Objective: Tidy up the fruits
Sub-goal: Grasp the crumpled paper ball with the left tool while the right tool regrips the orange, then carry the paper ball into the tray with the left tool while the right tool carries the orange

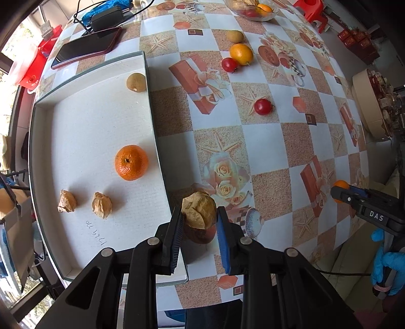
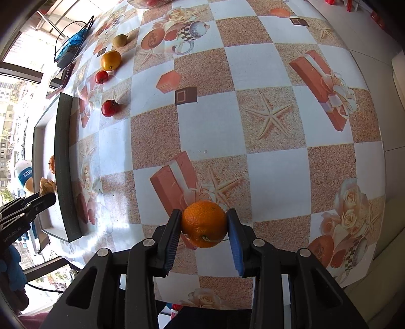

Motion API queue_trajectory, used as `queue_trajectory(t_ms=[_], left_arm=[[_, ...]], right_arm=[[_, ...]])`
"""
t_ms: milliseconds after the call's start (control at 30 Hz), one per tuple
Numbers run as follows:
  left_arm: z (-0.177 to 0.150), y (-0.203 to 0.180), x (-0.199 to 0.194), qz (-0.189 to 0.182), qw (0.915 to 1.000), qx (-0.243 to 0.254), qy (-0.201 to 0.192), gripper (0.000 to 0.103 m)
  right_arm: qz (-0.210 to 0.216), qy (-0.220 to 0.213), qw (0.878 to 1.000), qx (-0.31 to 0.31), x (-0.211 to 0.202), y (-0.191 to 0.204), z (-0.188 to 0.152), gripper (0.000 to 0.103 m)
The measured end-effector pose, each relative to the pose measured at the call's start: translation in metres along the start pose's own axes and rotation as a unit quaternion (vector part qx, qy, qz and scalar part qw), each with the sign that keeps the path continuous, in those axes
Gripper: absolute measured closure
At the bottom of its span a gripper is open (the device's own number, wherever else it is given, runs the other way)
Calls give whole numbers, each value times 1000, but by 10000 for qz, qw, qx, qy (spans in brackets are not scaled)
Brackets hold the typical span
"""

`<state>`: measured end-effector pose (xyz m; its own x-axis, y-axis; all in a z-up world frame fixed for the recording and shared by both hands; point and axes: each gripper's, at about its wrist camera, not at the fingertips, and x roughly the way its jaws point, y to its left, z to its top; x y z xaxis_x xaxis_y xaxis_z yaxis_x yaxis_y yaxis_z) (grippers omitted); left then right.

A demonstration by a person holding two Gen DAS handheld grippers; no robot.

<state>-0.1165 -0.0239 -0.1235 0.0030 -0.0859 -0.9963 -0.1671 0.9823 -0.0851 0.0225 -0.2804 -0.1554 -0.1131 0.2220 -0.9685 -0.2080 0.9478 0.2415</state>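
My left gripper (image 1: 199,215) is shut on a papery husked physalis (image 1: 198,212), held above the table just right of the white tray's (image 1: 83,121) edge. In the tray lie a mandarin (image 1: 131,162), two husked physalis (image 1: 101,204) (image 1: 66,201) and a brown longan (image 1: 136,82). My right gripper (image 2: 204,222) is shut on a mandarin (image 2: 204,224) above the table; it shows in the left wrist view (image 1: 340,193) at the right. Loose on the table are two cherry tomatoes (image 1: 263,106) (image 1: 229,64), an orange fruit (image 1: 241,54) and a longan (image 1: 235,36).
A glass bowl of fruit (image 1: 253,10) stands at the far edge. A phone (image 1: 87,48) and a charger (image 1: 107,16) lie behind the tray. A round box (image 1: 367,106) sits off the table's right side. The tray's dark side wall (image 2: 66,164) shows in the right wrist view.
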Motion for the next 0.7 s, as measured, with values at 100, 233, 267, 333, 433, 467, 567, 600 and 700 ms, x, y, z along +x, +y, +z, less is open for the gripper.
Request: queue_trajectory(t_ms=[100, 233, 267, 333, 433, 467, 567, 600, 700], left_arm=[[14, 13, -2, 14, 9999, -112, -9, 74], [18, 13, 4, 18, 9997, -241, -70, 74], [19, 13, 6, 9, 9996, -278, -88, 74], [16, 18, 6, -25, 9993, -354, -116, 74], [11, 27, 4, -34, 9988, -468, -169, 74], [10, 30, 4, -34, 9985, -506, -183, 74], [4, 41, 3, -21, 9979, -613, -213, 74], [2, 45, 4, -20, 9976, -655, -215, 74], [-4, 57, 5, -16, 9966, -799, -211, 74]], right_arm=[[26, -22, 9999, -112, 0, 14, 3, 66], [47, -73, 9993, -353, 1, 42, 13, 66], [48, -89, 9991, -414, 1, 49, 15, 66], [58, -115, 9985, -528, 1, 63, 20, 66], [59, -143, 9973, -712, -2, 79, 21, 66], [53, -150, 9969, -775, -2, 85, 21, 66], [40, -163, 9951, -977, -2, 104, 24, 66], [41, -171, 9944, -1043, -2, 111, 25, 66], [48, -194, 9920, -1246, -2, 131, 28, 66]])
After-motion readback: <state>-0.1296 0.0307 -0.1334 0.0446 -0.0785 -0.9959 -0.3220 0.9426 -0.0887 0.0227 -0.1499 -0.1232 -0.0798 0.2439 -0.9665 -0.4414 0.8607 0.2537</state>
